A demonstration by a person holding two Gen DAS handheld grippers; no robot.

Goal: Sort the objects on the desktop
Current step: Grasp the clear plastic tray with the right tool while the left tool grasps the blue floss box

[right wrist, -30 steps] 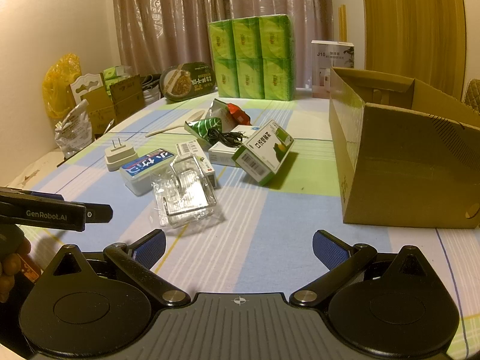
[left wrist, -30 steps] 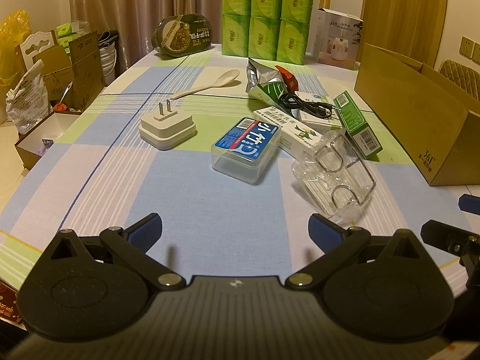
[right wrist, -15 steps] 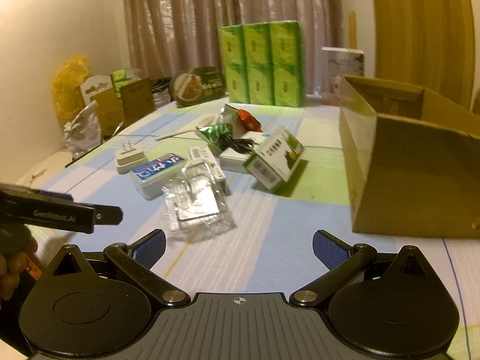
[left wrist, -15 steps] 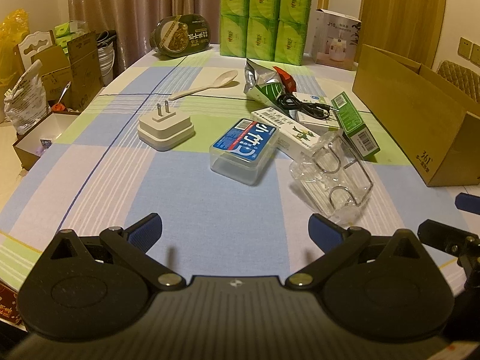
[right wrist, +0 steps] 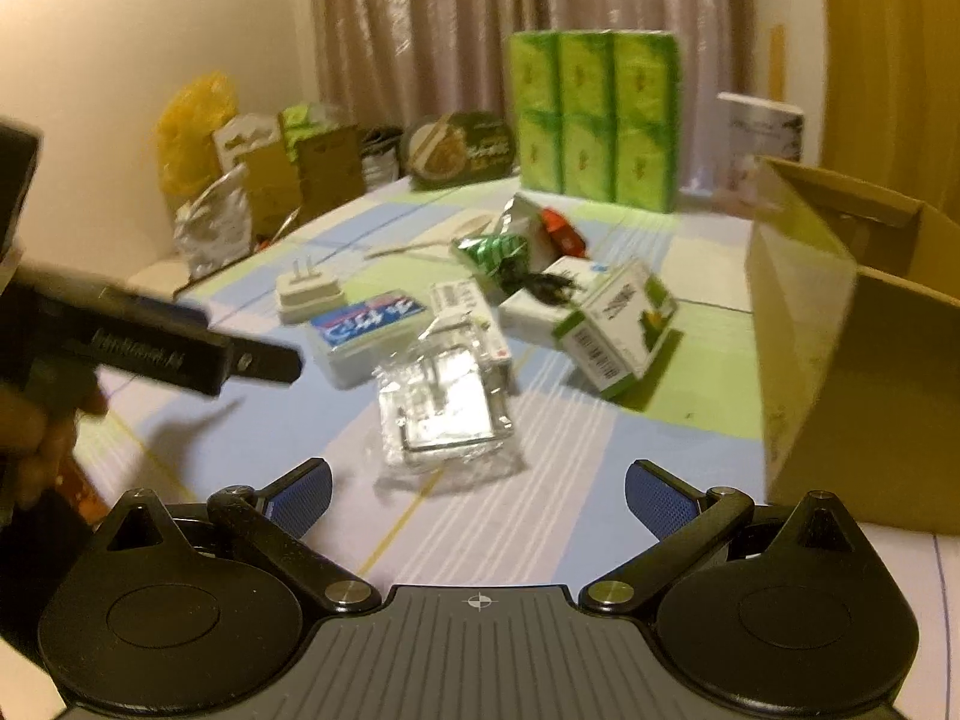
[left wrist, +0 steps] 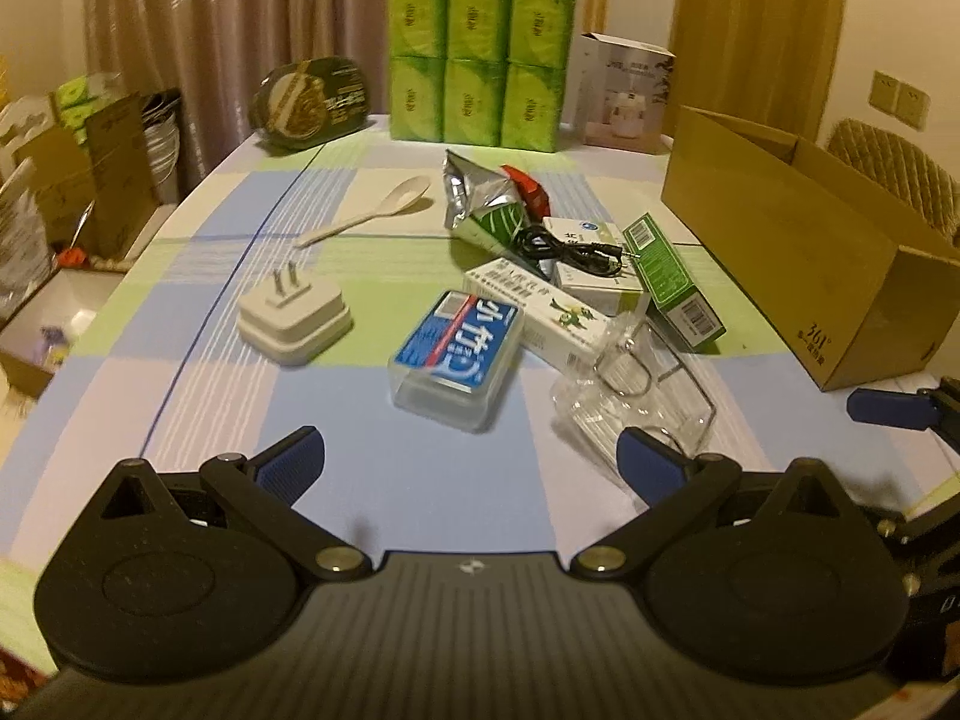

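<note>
Tongs [left wrist: 471,459] closer to clutter, both spread wide

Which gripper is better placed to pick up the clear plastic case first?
Probably right: the clear case lies centred ahead of the open right gripper. For the open left gripper, it lies off to the right.

plug adapter [left wrist: 294,317] left of floss box [left wrist: 456,354], cardboard box [left wrist: 804,276] far right

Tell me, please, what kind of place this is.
Probably a room in a home, perhaps a dining room: a table with a checked tablecloth, long curtains behind it, a multipack of green tissue packs, and household clutter in cardboard boxes on the floor.
</note>
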